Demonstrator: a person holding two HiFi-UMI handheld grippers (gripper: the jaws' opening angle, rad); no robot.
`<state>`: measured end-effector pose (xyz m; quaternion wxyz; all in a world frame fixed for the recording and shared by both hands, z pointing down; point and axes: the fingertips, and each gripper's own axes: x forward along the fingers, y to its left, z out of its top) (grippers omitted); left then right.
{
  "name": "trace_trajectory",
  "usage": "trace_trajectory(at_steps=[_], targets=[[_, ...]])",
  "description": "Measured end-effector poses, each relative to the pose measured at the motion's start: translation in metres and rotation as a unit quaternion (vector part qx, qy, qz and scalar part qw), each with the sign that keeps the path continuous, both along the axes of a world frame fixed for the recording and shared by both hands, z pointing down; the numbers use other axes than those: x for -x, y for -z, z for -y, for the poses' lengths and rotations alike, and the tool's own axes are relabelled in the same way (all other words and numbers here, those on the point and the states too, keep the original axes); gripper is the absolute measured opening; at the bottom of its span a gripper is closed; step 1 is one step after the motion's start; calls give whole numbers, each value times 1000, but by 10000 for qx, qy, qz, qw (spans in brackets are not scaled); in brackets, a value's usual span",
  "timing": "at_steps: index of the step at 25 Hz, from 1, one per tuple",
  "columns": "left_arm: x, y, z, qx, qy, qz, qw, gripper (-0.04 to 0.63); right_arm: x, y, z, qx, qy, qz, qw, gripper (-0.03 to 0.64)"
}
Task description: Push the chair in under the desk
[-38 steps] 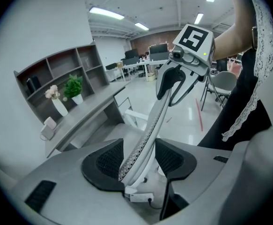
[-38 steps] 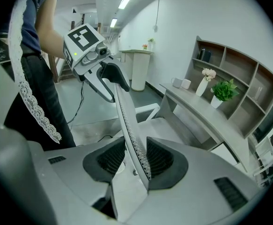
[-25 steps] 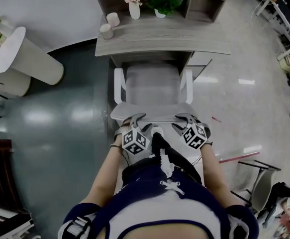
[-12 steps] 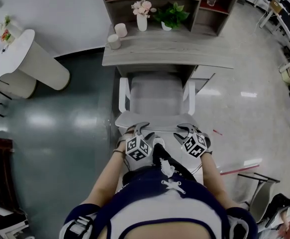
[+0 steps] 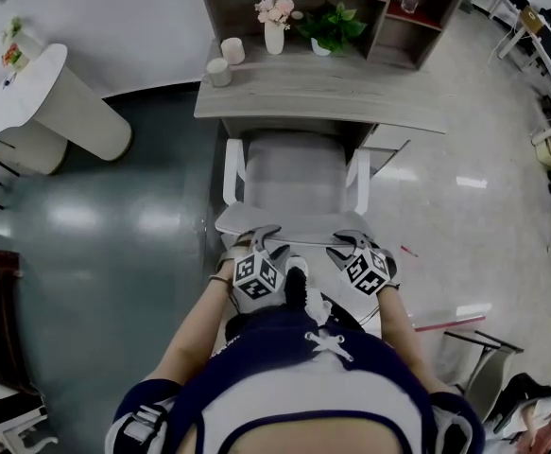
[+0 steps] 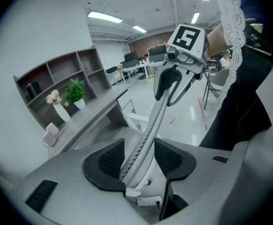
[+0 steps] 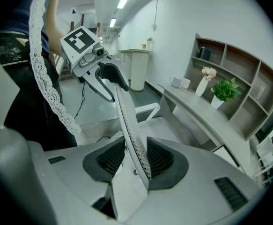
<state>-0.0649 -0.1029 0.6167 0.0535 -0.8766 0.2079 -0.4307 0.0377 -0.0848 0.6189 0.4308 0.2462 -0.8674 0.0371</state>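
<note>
A white office chair [image 5: 294, 173] stands facing the grey desk [image 5: 322, 97], its seat partly under the desk's front edge. Its thin mesh backrest [image 5: 289, 223] is nearest to me. My left gripper [image 5: 256, 237] straddles the backrest's top edge on the left and my right gripper [image 5: 355, 242] on the right. In the left gripper view the backrest edge [image 6: 148, 130] fills the gap of the left gripper [image 6: 140, 159], pads against both faces. In the right gripper view the same edge [image 7: 129, 125] sits tight in the right gripper [image 7: 136, 156].
On the desk stand two cups [image 5: 220, 64], a flower vase [image 5: 275, 26] and a potted plant [image 5: 332, 28] before a shelf unit. A white round table [image 5: 29, 93] is at the left. A folding chair [image 5: 488, 348] and a red strip [image 5: 445, 324] lie at the lower right.
The head view has shifted slightly. Both grippers stay on the backrest's top edge, and the chair looks a little closer to the desk.
</note>
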Motion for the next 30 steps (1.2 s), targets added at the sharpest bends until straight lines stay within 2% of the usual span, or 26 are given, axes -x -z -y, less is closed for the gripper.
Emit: trace_trajectory(at_steps=[30], targets=[[-1,1,37,-136,14,-31,9999,202,-1,0,37,-28,66,57,10000,130]])
